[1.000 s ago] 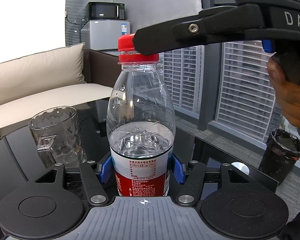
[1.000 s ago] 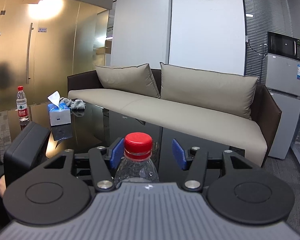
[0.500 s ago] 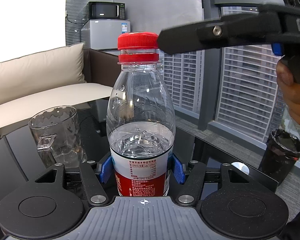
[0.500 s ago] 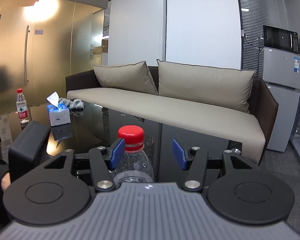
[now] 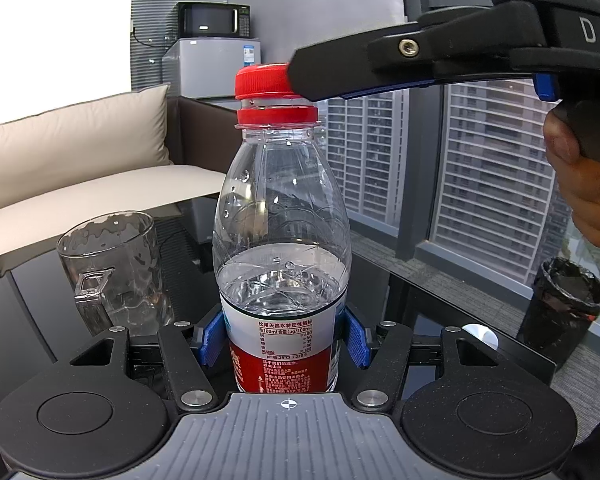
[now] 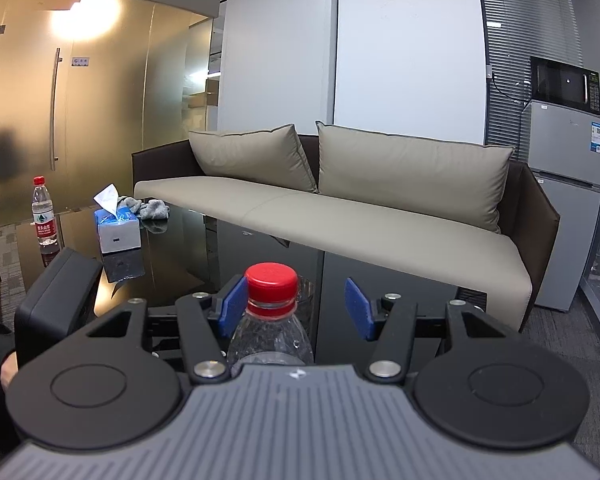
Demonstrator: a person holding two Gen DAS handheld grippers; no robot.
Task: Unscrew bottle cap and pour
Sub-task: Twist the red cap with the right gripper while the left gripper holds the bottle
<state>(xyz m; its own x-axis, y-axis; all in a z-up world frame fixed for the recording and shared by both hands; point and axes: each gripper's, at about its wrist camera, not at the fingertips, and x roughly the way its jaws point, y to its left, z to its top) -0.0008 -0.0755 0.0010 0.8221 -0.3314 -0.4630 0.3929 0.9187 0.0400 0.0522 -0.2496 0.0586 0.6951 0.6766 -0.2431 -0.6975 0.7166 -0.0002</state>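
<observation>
- The water bottle (image 5: pixel 280 240) stands on the glass table (image 5: pixel 432 300), pinched at its label by the left tool (image 5: pixel 286 340).
- The right tool (image 6: pixel 296 308), withdrawn half a second ago, is back around the red cap (image 5: pixel 265 82), spread, left pad touching; likely regripping for another twist.
- The cap sits raised above its ring, apparently loosened.

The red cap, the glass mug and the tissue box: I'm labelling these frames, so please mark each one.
red cap (image 5: pixel 262 82), left wrist view, on its ribbed side.
glass mug (image 5: pixel 112 264), left wrist view, on its front wall.
tissue box (image 6: pixel 118 234), right wrist view, on its pale front face.
</observation>
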